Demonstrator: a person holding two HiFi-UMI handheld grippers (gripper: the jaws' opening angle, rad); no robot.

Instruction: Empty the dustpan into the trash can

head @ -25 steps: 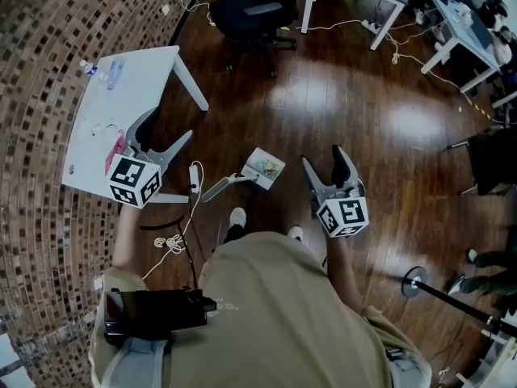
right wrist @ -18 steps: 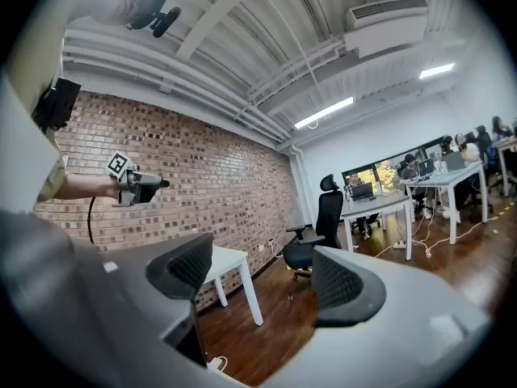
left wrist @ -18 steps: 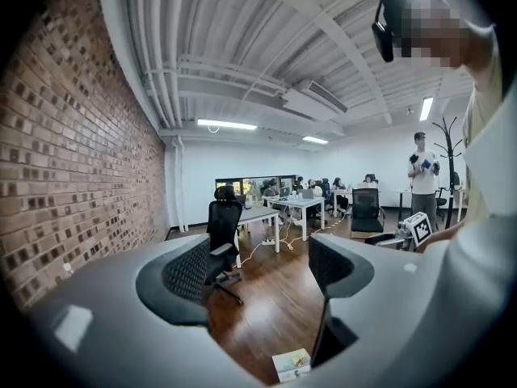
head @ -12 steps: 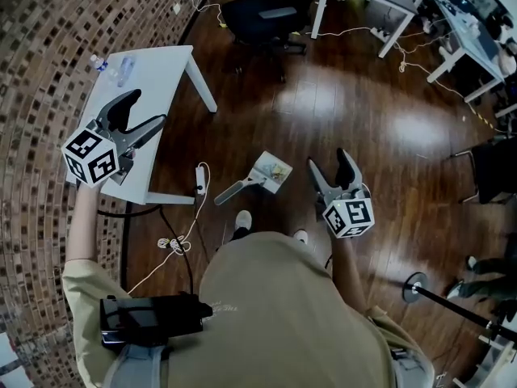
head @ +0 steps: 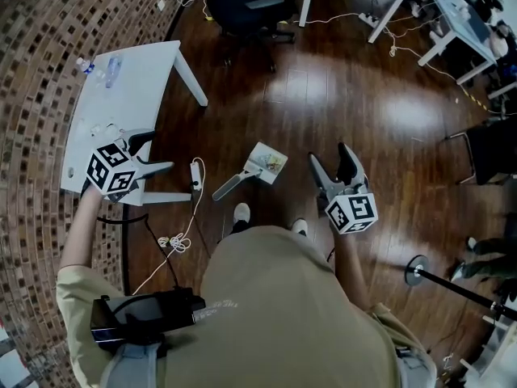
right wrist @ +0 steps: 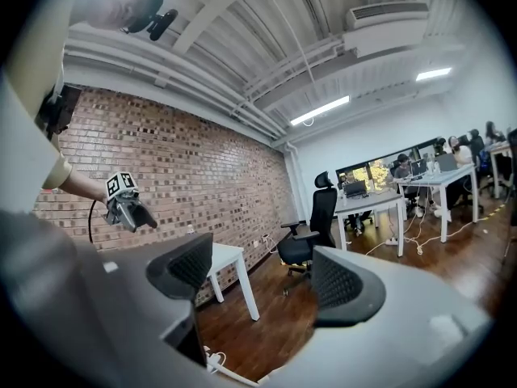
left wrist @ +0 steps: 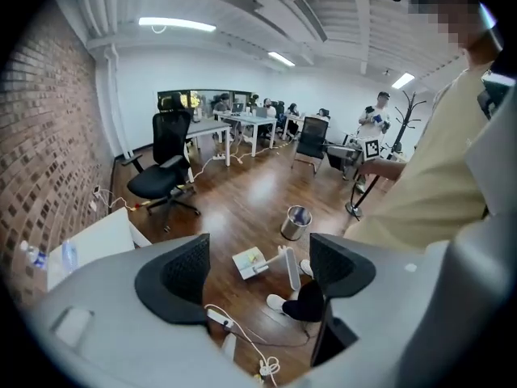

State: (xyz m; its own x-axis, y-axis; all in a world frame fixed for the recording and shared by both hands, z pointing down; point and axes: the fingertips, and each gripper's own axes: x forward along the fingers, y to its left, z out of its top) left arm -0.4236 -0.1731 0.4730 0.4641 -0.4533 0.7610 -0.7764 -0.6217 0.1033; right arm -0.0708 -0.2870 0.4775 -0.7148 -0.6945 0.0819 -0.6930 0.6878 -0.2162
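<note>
The white dustpan (head: 265, 163) lies on the dark wood floor just ahead of my feet, with scraps in it and its grey handle (head: 229, 187) pointing toward the left. In the left gripper view the dustpan (left wrist: 249, 262) shows between the jaws, with a silver trash can (left wrist: 296, 222) standing beyond it. The trash can does not show in the head view. My left gripper (head: 153, 152) hangs over the near edge of the white table, open and empty. My right gripper (head: 329, 158) is held level to the right of the dustpan, open and empty.
A white table (head: 129, 87) with a bottle (head: 113, 69) stands at the left by the brick wall. A power strip and cable (head: 194, 176) lie beside its leg. A black office chair (head: 250, 10) and desks stand farther off. A stand's round base (head: 416, 277) sits at right.
My left gripper swung out to the left and up over the table, then came back down and tilted toward the floor. The right gripper stayed put.
</note>
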